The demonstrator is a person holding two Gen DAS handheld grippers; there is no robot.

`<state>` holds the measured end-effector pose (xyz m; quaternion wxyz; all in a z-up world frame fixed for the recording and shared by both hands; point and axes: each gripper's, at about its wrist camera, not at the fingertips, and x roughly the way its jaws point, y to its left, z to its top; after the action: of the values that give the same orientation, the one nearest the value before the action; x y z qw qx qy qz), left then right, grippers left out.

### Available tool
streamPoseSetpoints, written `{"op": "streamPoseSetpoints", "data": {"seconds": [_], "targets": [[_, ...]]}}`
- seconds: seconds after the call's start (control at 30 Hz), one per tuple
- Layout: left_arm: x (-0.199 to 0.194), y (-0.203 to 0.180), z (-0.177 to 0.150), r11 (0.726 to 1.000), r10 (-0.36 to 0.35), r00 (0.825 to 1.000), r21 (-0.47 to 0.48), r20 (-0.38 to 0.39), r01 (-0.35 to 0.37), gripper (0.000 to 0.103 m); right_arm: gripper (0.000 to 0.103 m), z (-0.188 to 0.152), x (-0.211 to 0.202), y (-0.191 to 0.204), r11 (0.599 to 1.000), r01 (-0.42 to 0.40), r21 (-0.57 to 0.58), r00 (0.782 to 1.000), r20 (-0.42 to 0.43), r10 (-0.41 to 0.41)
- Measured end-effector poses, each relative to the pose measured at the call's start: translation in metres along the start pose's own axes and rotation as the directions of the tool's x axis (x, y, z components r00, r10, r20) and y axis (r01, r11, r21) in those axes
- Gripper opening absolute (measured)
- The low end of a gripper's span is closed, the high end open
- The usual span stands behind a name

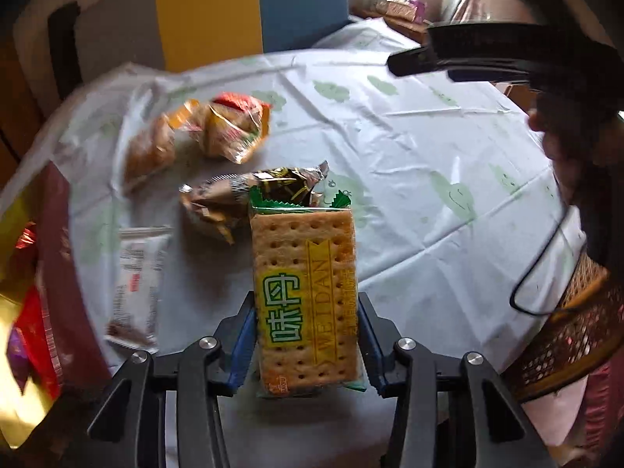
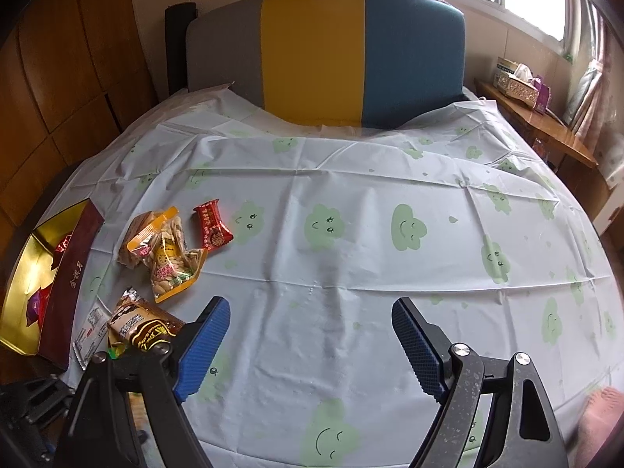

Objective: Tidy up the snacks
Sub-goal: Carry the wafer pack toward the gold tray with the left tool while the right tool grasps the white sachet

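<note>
A green-and-yellow cracker pack point(image 1: 304, 292) stands lengthwise between the blue pads of my left gripper point(image 1: 306, 304), which is shut on its two long sides. Beyond it on the tablecloth lie a brown-gold packet point(image 1: 241, 195), a yellow-red packet point(image 1: 234, 128), an orange packet point(image 1: 150, 152) and a white packet point(image 1: 136, 284). My right gripper point(image 2: 308, 327) hangs open over bare cloth with nothing between its fingers. To its left are the red packet point(image 2: 212, 224), the yellow nut packet point(image 2: 171, 261) and the brown packet point(image 2: 142, 325).
A gold-lined box point(image 2: 23, 273) with a maroon side sits at the table's left edge and holds some wrapped items. A wicker basket point(image 1: 577, 331) is at the right. The cloud-print tablecloth point(image 2: 390, 273) covers the table, and a grey, yellow and blue backrest point(image 2: 351, 58) stands behind it.
</note>
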<state>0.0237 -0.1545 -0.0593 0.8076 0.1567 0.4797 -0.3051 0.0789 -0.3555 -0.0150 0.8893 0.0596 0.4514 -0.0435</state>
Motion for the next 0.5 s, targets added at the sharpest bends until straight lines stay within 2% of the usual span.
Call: {"op": "streamPoseSetpoints", "data": {"seconds": [0.07, 0.17, 0.23, 0.3, 0.33, 0.4, 0.43, 0.5], "targets": [[-0.015, 0.006, -0.009, 1.000, -0.013, 0.999, 0.013, 0.036, 0.013, 0.048, 0.086, -0.002, 0.002, 0.006, 0.999, -0.023, -0.027, 1.000, -0.009, 0.023], [-0.036, 0.017, -0.025, 0.999, -0.018, 0.997, 0.028, 0.073, 0.016, 0.048, 0.080, -0.007, 0.005, 0.022, 0.990, -0.110, -0.085, 0.993, -0.043, 0.107], [-0.048, 0.026, -0.033, 1.000, -0.026, 0.996, 0.008, 0.090, 0.026, 0.048, 0.057, -0.013, 0.008, 0.039, 0.970, -0.200, -0.139, 0.978, -0.089, 0.189], [-0.060, 0.037, -0.041, 1.000, -0.017, 0.994, -0.020, 0.112, 0.020, 0.048, 0.043, -0.020, 0.011, 0.053, 0.943, -0.289, -0.166, 0.953, -0.142, 0.267], [-0.065, 0.039, -0.044, 1.000, -0.012, 0.992, -0.026, 0.124, 0.016, 0.048, 0.039, -0.026, 0.011, 0.066, 0.916, -0.361, -0.177, 0.926, -0.184, 0.329], [-0.080, 0.049, -0.051, 0.999, 0.004, 0.988, -0.040, 0.157, 0.002, 0.048, 0.038, -0.034, 0.012, 0.085, 0.880, -0.435, -0.192, 0.892, -0.229, 0.391], [-0.084, 0.053, -0.052, 0.999, 0.007, 0.986, -0.049, 0.166, 0.001, 0.048, 0.038, -0.040, 0.013, 0.098, 0.860, -0.476, -0.184, 0.868, -0.258, 0.424], [-0.094, 0.066, -0.057, 0.997, 0.017, 0.982, -0.082, 0.189, -0.001, 0.048, 0.038, -0.048, 0.020, 0.115, 0.843, -0.523, -0.127, 0.831, -0.297, 0.471]]}}
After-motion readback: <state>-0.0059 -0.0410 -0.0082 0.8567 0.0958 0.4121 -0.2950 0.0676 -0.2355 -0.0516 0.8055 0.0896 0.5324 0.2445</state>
